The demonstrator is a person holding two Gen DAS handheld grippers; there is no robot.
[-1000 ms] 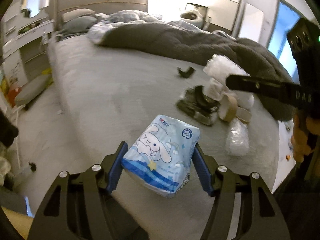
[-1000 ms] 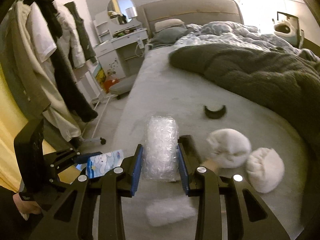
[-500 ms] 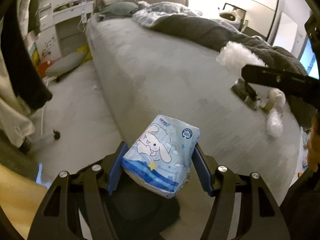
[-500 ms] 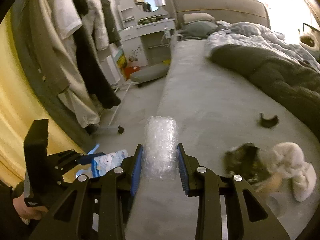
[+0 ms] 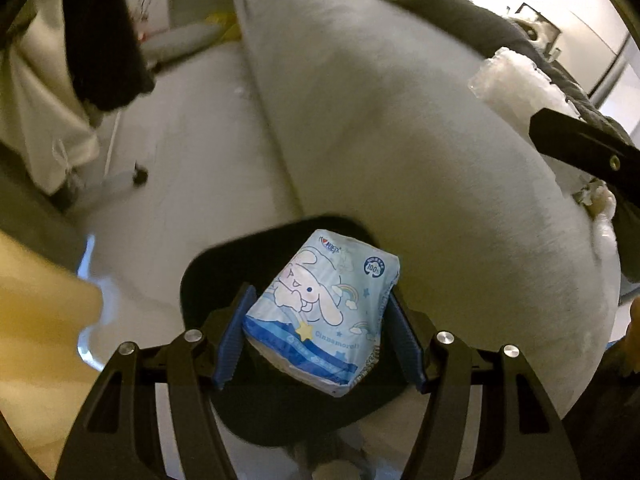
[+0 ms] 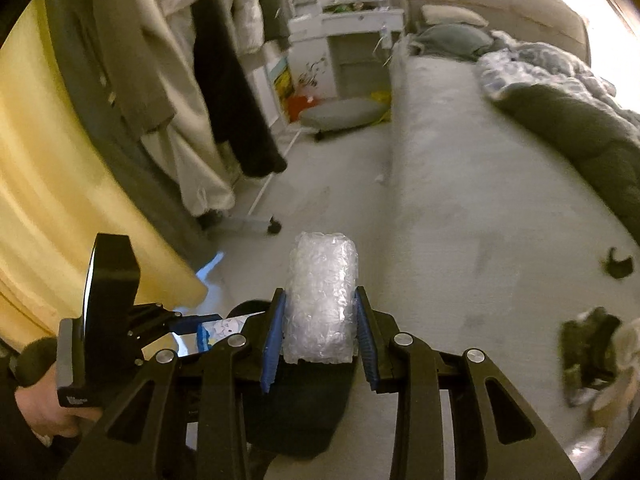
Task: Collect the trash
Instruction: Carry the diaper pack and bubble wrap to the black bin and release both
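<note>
My left gripper (image 5: 320,320) is shut on a blue cartoon tissue pack (image 5: 320,316) and holds it right above a black trash bin (image 5: 224,264) on the floor beside the bed. My right gripper (image 6: 320,320) is shut on a roll of bubble wrap (image 6: 322,300), held over the same black bin (image 6: 296,416). The left gripper (image 6: 188,324) shows at the lower left of the right wrist view, and the bubble wrap (image 5: 520,84) shows at the upper right of the left wrist view.
The grey bed (image 6: 480,184) fills the right side, with a dark blanket (image 6: 580,128), a small black piece (image 6: 618,266) and a heap of leftover trash (image 6: 592,360) on it. Hanging coats (image 6: 180,80) and a wheeled rack (image 6: 256,220) stand left. A yellow curtain (image 6: 48,200) is near.
Both grippers swung left and down, away from the bed, to above the black bin at the bedside. Each keeps hold of its item.
</note>
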